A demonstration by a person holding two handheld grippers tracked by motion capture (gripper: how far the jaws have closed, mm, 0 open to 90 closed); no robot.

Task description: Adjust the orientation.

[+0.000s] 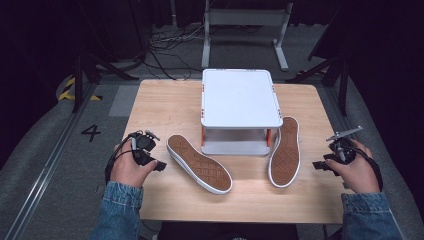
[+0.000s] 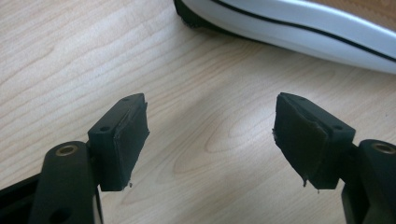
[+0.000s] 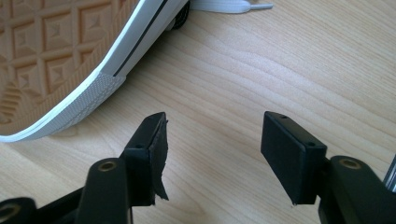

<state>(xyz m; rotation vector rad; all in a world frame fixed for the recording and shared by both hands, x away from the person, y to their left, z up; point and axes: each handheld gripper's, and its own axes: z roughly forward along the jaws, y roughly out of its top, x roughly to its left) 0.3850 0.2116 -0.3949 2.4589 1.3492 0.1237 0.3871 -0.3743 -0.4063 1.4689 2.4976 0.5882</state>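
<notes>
While both shoes lie sole-up on the pale wooden table (image 1: 165, 107), neither is held yet: the left gripper (image 1: 161, 165) rests just beside the heel end of the left-hand white canvas sneaker with a brown waffle-patterned rubber sole (image 1: 199, 163), its jaws spread wide and empty, and the right gripper (image 1: 318, 165) sits near the second white sneaker with a matching brown sole (image 1: 285, 151), jaws likewise wide apart with nothing between them. Between the sneakers stands a white two-tier plastic shoe rack with orange posts (image 1: 241, 97), which looks like the destination.

The step in hand appears to be the first approach. To do it well, each gripper should close on the white rubber sidewall near the heel, where the rim is firm, rather than on the soft canvas or the loose white lace (image 3: 229, 5). A grip across the sole's edge should let the shoe be rolled upright before it slides onto the lower shelf.
</notes>
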